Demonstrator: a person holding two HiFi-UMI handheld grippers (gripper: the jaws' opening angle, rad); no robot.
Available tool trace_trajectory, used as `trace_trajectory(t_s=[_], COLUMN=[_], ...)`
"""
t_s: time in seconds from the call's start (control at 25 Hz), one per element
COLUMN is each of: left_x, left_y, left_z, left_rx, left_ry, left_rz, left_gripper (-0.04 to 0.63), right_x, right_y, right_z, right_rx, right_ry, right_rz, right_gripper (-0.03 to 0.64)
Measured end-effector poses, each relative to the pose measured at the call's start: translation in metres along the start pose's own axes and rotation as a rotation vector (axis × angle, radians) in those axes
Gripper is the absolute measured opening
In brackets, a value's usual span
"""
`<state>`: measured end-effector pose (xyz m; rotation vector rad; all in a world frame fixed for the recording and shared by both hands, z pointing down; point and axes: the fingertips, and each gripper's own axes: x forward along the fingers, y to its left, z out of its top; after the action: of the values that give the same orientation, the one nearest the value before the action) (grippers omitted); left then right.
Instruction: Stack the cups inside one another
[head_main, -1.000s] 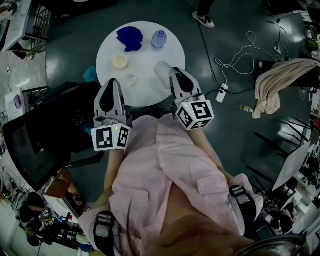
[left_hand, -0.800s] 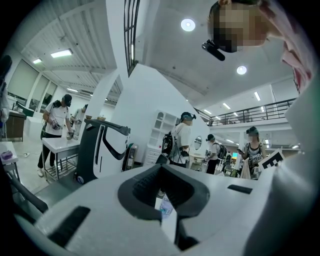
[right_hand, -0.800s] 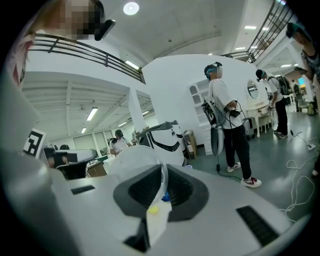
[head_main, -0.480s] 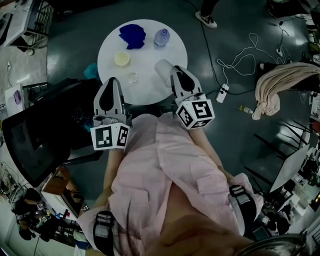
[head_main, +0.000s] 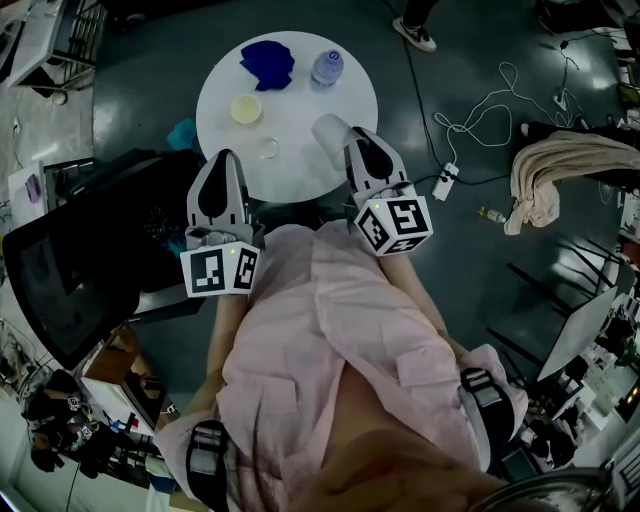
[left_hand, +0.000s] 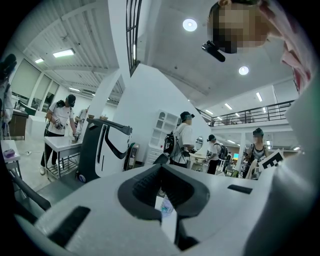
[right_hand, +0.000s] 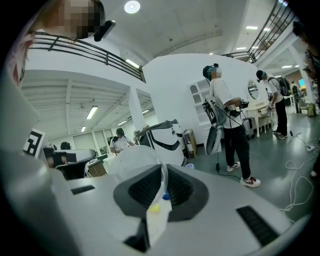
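Firmly, right hand-held gripper (right_hand: 161, 192) pinches clear cup (right_hand: 131, 161).

Clear cup (head_main: 328, 133) (head_main: 269, 150) x2, yellow cup (head_main: 246, 108) x1, hand-held gripper (head_main: 222, 160) (head_main: 352, 140) x2, 1 ea. of bottle (head_main: 326, 68), blue cloth (head_main: 267, 62), table (head_main: 300, 172).

Both arms in pink sleeves (head_main: 415, 285) reach forward from the body, holding the two grippers side by side and well apart, with the jaws pointing ahead. The left gripper (head_main: 222, 162) has its jaws drawn together, leaving only a thin slit with nothing in it. The right gripper (head_main: 356, 143) has its jaws clamped on the rim of a clear cup (head_main: 328, 132).
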<state>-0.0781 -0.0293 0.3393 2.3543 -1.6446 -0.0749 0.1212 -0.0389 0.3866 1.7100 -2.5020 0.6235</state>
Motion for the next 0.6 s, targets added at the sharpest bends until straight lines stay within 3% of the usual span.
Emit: trace_trajectory(t_s=[0.28, 0.6], left_x=[-0.006, 0.007], left_y=[0.02, 0.022], left_z=[-0.001, 0.006], left_rx=[-0.013, -0.003], left_ry=[0.027, 0.054], left_rz=[-0.002, -0.059], left_gripper=[0.015, 0.015], right_x=[0.001, -0.001], right_y=[0.015, 0.021], right_z=[-0.007, -0.002], right_rx=[0.015, 0.016], right_ry=[0.021, 0.018], right_rz=[-0.022, -0.066], right_gripper=[0.041, 0.041])
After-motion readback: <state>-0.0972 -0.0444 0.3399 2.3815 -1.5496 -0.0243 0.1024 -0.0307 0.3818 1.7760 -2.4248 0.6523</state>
